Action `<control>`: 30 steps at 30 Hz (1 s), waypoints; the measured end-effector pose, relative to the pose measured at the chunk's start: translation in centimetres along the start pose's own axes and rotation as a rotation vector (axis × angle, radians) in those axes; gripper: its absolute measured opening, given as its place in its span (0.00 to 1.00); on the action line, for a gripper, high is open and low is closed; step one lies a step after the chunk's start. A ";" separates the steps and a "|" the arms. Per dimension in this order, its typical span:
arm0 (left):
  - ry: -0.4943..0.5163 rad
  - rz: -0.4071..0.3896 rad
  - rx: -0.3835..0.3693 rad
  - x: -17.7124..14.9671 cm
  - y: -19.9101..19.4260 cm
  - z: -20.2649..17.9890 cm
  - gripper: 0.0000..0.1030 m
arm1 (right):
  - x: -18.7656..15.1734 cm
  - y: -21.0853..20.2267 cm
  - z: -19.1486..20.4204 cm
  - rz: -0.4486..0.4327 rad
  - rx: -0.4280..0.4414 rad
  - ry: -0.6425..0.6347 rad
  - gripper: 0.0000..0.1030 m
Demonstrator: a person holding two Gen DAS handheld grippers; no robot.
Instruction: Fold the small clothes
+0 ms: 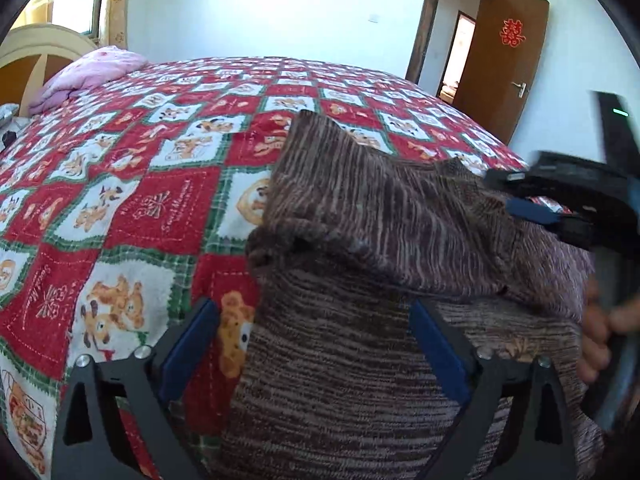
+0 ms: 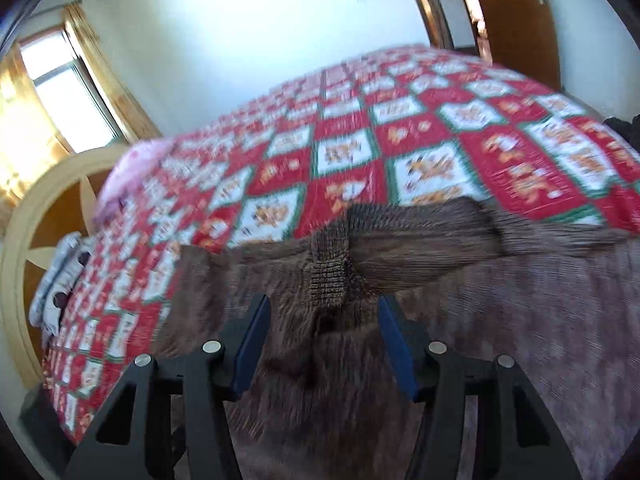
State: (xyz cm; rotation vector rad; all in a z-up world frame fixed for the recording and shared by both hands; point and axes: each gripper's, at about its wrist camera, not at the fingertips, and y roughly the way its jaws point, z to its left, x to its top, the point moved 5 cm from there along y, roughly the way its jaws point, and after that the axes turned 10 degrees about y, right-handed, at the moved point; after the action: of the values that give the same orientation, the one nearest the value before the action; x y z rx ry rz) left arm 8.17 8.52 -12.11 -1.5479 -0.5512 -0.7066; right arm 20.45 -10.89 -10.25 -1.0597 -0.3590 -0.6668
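Brown ribbed sweater [image 1: 360, 320] on the bed, near its front edge, spread over the checked quilt [image 1: 132, 184]. One fold partly made: a flap, seemingly a sleeve or side panel, lifted and carried across the body of the garment, its far corner standing up toward the middle of the bed. Lower body lying flat beneath. Not yet a tidy packet; the flap neither laid down nor smoothed, and the remaining folds, by judgement, yet to come.

Left tongs [image 1: 316, 344] spread wide, one pad over the quilt just beside the sweater's left edge, the other over the knit; nothing gripped. Right tongs [image 1: 532, 210] seen from the left view pinching the raised flap at its right end; in the right view [image 2: 320, 336] a bunched, cuff-like strip of knit between the pads, fabric filling the gap, pads partly closed against it. Right view blurred, so firmness of the grip hard to judge.

Farther out: pink pillow [image 1: 92, 72] at the far left corner of the bed, headboard [image 1: 36, 52] behind it, open brown door [image 1: 504, 64] beyond the far right corner.
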 end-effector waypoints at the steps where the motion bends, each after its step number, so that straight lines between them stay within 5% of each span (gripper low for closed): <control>1: 0.003 0.001 -0.001 0.0 0.0 -0.1 0.98 | -0.1 1.7 0.1 0.039 -0.016 -0.004 0.51; 3: 0.002 -0.001 -0.010 0.0 0.0 0.0 1.00 | -0.4 3.2 0.8 0.057 -0.033 -0.045 0.22; 6: -0.011 -0.011 -0.034 -0.2 -0.3 0.5 1.00 | -0.6 3.6 2.0 0.034 -0.080 -0.139 0.08; 17: -0.016 -0.019 -0.038 -0.1 -0.4 0.6 1.00 | 1.0 -4.7 3.5 -0.213 -0.027 -0.174 0.04; 20: -0.008 -0.016 -0.029 -0.2 -0.3 0.5 1.00 | 0.9 -3.9 2.2 -0.182 -0.054 -0.170 0.04; 25: -0.012 -0.016 -0.033 -0.2 -0.3 0.5 1.00 | 0.7 -2.9 -3.3 -0.142 -0.276 -0.055 0.04; 30: 0.009 -0.004 -0.007 -0.2 -0.1 0.3 1.00 | -1.7 -6.3 -2.7 -0.160 -0.117 -0.024 0.05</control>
State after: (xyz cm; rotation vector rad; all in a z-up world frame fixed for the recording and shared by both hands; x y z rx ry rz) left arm 8.02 8.88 -12.18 -1.5500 -0.5464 -0.7190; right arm 14.88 -14.76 -8.19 -1.1588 -0.4328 -0.8265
